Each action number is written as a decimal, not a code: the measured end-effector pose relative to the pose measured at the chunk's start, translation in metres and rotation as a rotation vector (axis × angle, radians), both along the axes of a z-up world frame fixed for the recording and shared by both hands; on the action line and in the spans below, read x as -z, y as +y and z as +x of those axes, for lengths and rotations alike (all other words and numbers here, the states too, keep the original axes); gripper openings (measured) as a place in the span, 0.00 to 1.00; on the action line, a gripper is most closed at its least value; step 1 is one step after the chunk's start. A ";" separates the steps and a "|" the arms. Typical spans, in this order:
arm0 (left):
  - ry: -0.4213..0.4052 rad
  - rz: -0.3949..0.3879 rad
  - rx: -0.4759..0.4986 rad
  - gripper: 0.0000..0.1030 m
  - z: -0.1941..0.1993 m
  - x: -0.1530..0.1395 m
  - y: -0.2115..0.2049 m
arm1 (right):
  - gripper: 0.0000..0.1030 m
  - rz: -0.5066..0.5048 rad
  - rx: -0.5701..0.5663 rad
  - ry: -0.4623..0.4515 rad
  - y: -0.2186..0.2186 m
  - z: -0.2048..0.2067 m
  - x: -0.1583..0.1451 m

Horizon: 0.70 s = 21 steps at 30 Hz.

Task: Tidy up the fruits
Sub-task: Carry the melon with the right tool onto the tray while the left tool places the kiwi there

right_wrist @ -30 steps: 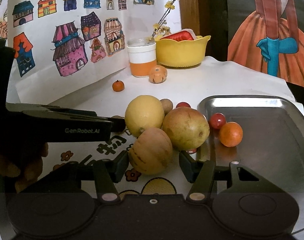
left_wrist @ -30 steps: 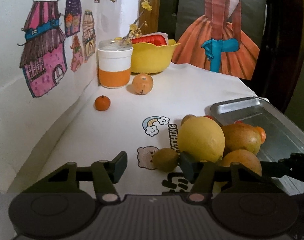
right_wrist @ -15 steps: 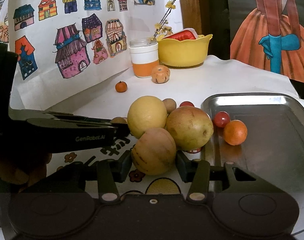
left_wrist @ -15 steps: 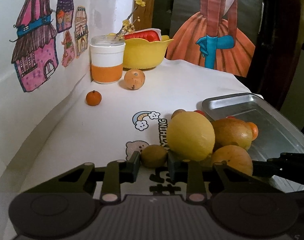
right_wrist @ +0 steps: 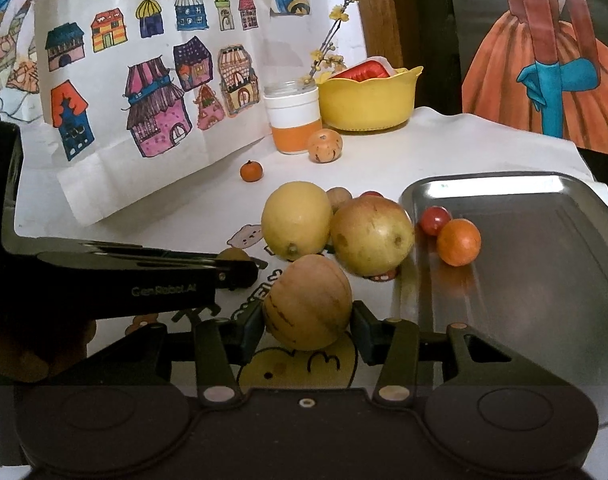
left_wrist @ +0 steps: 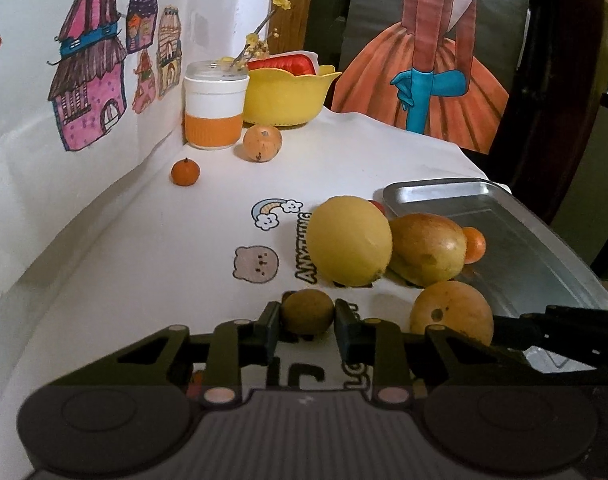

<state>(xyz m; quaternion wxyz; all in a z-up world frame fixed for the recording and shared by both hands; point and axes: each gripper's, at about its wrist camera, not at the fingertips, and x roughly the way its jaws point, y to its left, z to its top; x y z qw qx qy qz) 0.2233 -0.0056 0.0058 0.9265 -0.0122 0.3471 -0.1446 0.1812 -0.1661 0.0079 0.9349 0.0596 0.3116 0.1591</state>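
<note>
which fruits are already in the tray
Only two: the small orange and the red cherry tomato beside it, at the tray's left edge. All others sit on the cloth.

Shiny metal tray [right_wrist: 543, 240], glossy yellow plastic bowl [right_wrist: 367, 104]

On the table [right_wrist: 483, 140], the metal tray [right_wrist: 543, 280] lies to the right, with a cherry tomato [right_wrist: 434, 220] and a small orange [right_wrist: 458, 242] in its near-left part. Just left of the tray sit a lemon [right_wrist: 296, 220] and an apple [right_wrist: 371, 236] side by side, a striped round fruit [right_wrist: 307, 302] before them. A kiwi [left_wrist: 307, 312] lies left of that fruit. Behind, a mandarin [right_wrist: 251, 171], a spotted fruit [right_wrist: 324, 146], a cup [right_wrist: 292, 118] and a bowl [right_wrist: 367, 100] stand near the back wall.
</note>
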 end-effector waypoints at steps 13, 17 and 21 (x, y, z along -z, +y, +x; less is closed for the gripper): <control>-0.006 0.004 0.009 0.31 -0.017 -0.008 -0.022 | 0.47 0.062 0.052 -0.054 -0.031 -0.024 -0.013; -0.008 -0.005 0.025 0.31 -0.021 -0.010 -0.033 | 0.47 0.059 0.090 -0.069 -0.045 -0.030 -0.016; -0.007 -0.014 0.038 0.31 -0.023 -0.012 -0.045 | 0.47 0.045 0.138 -0.091 -0.061 -0.035 -0.018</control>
